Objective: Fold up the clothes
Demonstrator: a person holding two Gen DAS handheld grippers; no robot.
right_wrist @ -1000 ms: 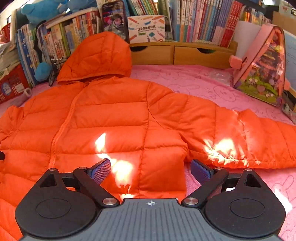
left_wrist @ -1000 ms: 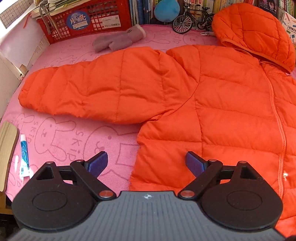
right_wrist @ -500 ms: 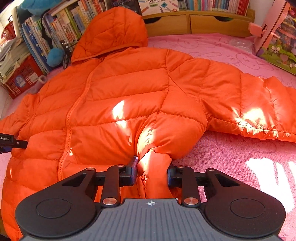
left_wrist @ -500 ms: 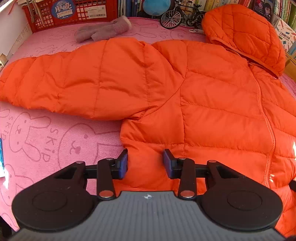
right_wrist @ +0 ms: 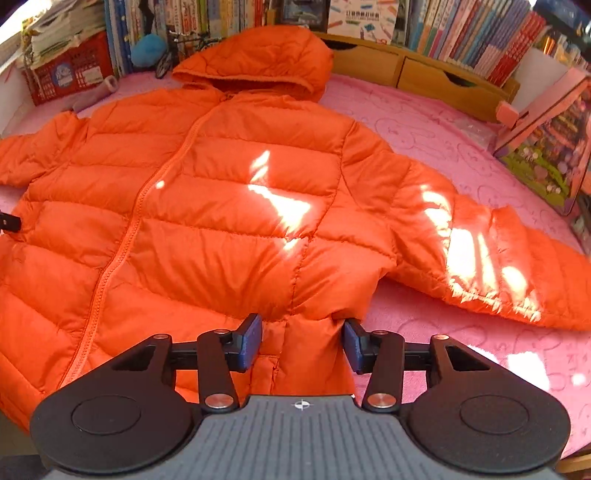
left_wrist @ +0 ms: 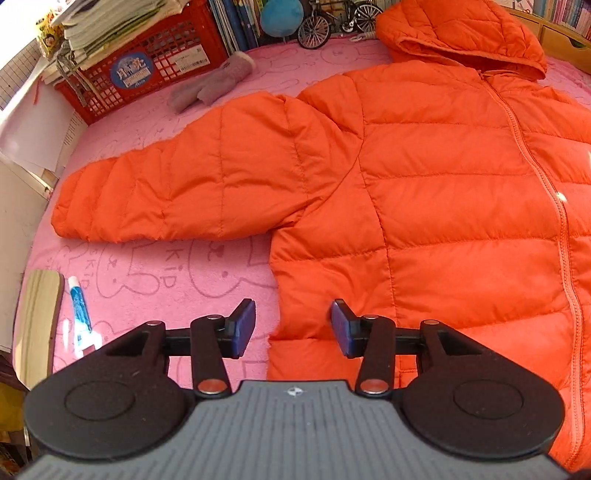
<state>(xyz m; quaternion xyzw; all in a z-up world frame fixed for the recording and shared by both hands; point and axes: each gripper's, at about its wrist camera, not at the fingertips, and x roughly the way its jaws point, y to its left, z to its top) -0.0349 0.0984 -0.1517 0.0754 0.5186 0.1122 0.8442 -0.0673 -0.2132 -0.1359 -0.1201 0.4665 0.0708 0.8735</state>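
An orange hooded puffer jacket (left_wrist: pixel 424 184) lies front up and zipped on a pink bunny-print cover (left_wrist: pixel 166 280), sleeves spread out. My left gripper (left_wrist: pixel 293 328) is partly open at the jacket's lower left corner. The hem edge lies between its blue pads (left_wrist: pixel 245 328) and does not touch the left one. In the right wrist view the jacket (right_wrist: pixel 221 192) has sun patches on it. My right gripper (right_wrist: pixel 303 341) is partly open around bunched hem fabric at the lower right corner. The right sleeve (right_wrist: pixel 498 266) stretches away to the right.
A red basket (left_wrist: pixel 147 62) of papers, a grey mitten (left_wrist: pixel 210 85) and a toy bicycle (left_wrist: pixel 332 22) sit at the back left. A tube (left_wrist: pixel 79 302) and a wooden piece (left_wrist: pixel 37 325) lie near left. Wooden drawers (right_wrist: pixel 424 74), books and a pink box (right_wrist: pixel 546 147) line the back right.
Both grippers narrowed onto the jacket's lower corners half a second ago; now their jaws stand wider. The right corner's lifted bunch has sunk lower, and both views have pulled back.
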